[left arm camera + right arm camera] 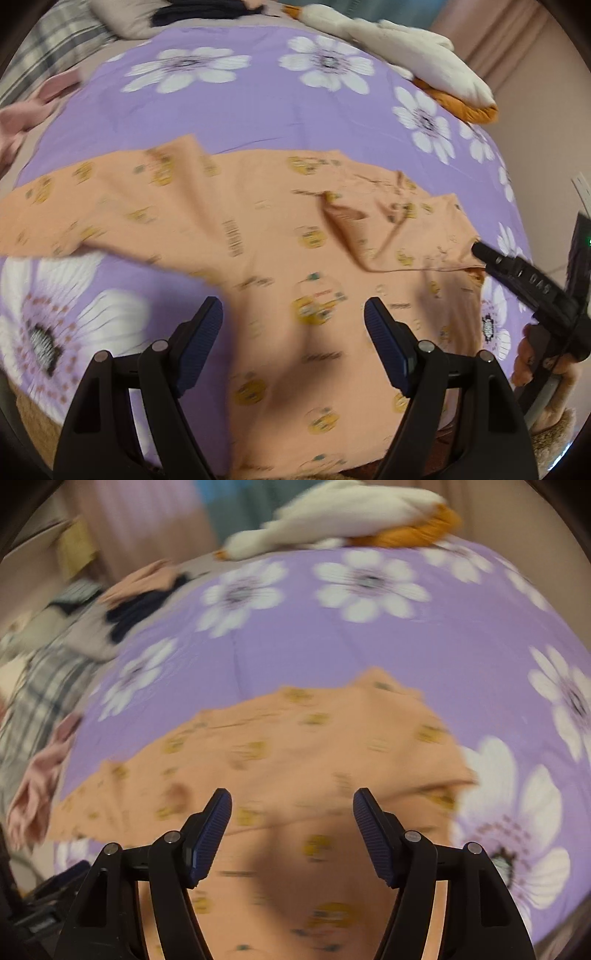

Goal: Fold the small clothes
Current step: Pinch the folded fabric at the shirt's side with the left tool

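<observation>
While the orange garment (258, 229) lies spread on the flowered bed sheet (258, 103), your left gripper (293, 314) and right gripper (291, 805) hang released above it, grasping nothing.

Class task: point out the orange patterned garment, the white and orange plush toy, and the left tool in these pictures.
Orange patterned garment (258, 221): left wrist view, its flat middle.
White and orange plush toy (347, 513): right wrist view, its white body.
Left tool (293, 321): left wrist view, between its fingertips.
</observation>
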